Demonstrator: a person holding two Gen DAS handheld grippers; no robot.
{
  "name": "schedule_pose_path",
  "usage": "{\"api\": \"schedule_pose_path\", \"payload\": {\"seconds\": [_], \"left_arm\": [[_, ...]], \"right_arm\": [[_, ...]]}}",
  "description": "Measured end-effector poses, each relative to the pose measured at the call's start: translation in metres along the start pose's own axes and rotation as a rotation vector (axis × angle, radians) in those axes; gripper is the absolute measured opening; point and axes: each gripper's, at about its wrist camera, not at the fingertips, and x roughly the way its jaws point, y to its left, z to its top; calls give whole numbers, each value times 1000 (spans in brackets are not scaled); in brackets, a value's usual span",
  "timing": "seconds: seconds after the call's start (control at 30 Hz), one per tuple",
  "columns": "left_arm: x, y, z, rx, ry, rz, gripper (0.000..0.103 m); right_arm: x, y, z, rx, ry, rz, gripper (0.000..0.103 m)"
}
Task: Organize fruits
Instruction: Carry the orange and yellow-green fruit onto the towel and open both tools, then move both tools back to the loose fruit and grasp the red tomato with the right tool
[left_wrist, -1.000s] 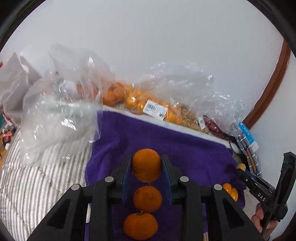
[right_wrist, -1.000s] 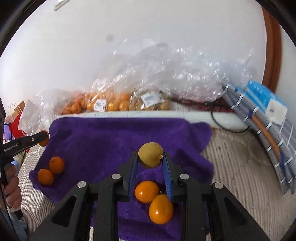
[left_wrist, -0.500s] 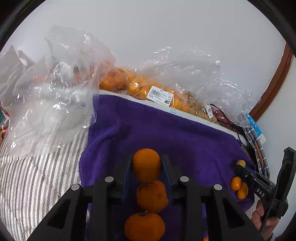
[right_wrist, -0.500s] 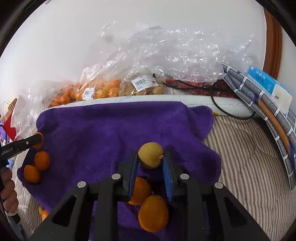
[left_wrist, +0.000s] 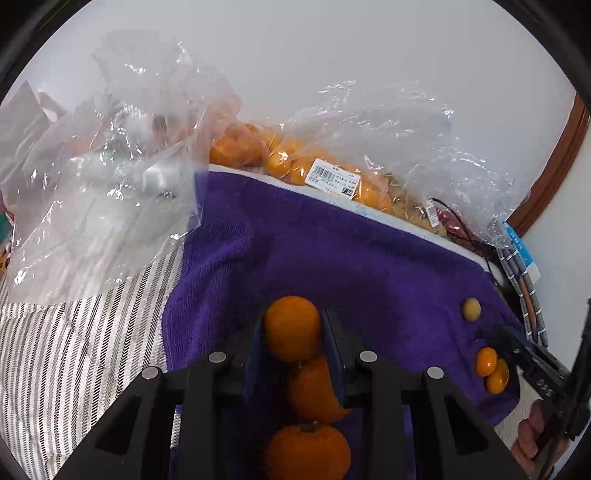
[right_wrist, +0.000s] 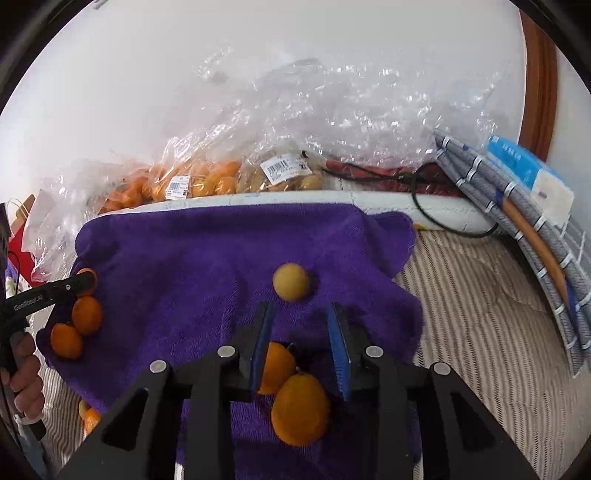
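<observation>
Right now your left gripper is clamped on a mandarin, its blue pads pressed to both sides of the fruit above the purple towel. Two more mandarins lie in a line just behind it, toward you, on the same towel.

Your right gripper has just been opening; its jaws now stand apart with nothing between them. The yellow fruit sits on the towel just past the fingertips, clear of both pads. Two orange fruits lie touching each other under that gripper, nearer you.

From the left view, that yellow fruit lies near the towel's right edge, with the two orange ones just below it beside your right gripper's black tip.

Along the far edge of the towel, clear bags of oranges with barcode labels lean against the white wall. A loose plastic bag rests on the striped cover to the towel's left.
</observation>
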Motion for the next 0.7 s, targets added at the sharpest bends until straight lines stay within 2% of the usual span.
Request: {"api": "schedule_pose_path", "payload": {"seconds": [0.13, 0.3, 0.4, 0.5, 0.7], "left_arm": [[-2, -1, 0, 13, -6, 8, 31], [-13, -6, 0, 43, -50, 23, 39], [-20, -12, 0, 67, -73, 33, 40], [-28, -18, -1, 100, -96, 46, 40], [-45, -30, -5, 152, -147, 80, 40]], "right_arm": [[-18, 6, -4, -25, -41, -10, 32], [-39, 12, -9, -35, -68, -61, 35], [-57, 11, -15, 0, -102, -34, 41], [-70, 14, -22, 16, -99, 7, 41], [-89, 28, -39, -8, -81, -13, 41]]}}
